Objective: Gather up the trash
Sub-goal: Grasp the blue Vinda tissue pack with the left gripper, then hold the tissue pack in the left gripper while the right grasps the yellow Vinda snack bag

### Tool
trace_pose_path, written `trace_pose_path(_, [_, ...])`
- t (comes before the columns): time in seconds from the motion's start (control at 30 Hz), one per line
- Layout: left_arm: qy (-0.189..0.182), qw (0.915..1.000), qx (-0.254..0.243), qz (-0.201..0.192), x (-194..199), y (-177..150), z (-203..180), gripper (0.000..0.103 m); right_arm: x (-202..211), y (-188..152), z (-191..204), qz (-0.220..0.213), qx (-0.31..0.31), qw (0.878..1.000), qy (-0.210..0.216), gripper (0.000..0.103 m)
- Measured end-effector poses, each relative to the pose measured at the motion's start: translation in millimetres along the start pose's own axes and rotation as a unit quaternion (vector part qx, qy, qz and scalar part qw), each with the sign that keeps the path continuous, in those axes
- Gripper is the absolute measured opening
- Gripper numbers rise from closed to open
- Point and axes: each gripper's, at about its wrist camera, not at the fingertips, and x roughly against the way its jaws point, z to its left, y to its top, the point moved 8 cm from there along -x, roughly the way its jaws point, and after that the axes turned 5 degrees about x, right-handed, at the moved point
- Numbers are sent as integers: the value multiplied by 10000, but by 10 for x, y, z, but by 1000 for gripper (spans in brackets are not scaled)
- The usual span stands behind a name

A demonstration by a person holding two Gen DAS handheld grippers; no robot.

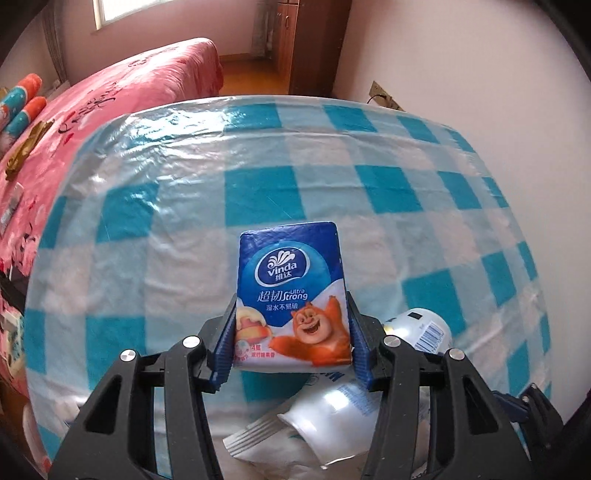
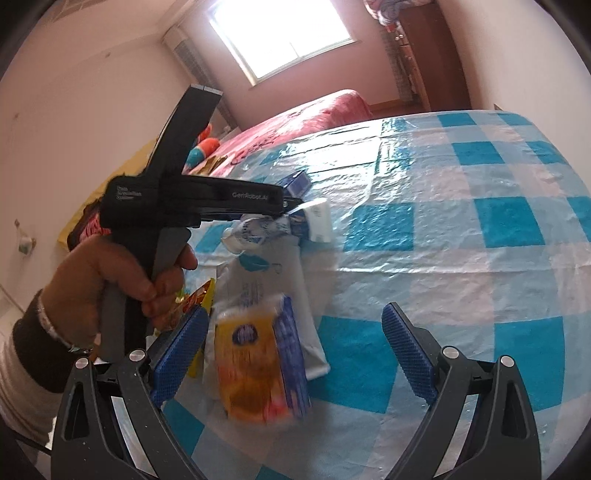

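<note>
Left claw (image 1: 291,332) pinching tissue pack (image 1: 291,291) above checked table (image 1: 184,258), right claw (image 2: 295,354) spread over open cloth.

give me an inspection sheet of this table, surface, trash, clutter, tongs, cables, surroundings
Surface: checked blue cloth under clear plastic.
Job's things: tissue pack; crumpled white bottle; white pouch; yellow-and-blue pack, blurred.
Clutter: nothing seen.
Tongs: left tongs shut on tissue pack; right tongs open, empty.
Cables: black lead at wall socket.
Surroundings: pink bed, window, wardrobe.
</note>
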Motion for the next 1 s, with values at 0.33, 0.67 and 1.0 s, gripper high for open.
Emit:
trace_pose_path(0.33, [-22, 9985, 299, -460, 273, -73, 100, 53, -117, -124, 180, 385, 433, 9983, -34, 94])
trace_pose_path(0.67, [53, 9949, 539, -851, 637, -295, 264, 53, -178, -204, 192, 604, 685, 9943, -542, 85])
trace_pose_path(1.0, [-13, 9906, 731, -1158, 1157, -761, 394, 53, -159, -238, 262, 630, 1016, 9894, -823, 72])
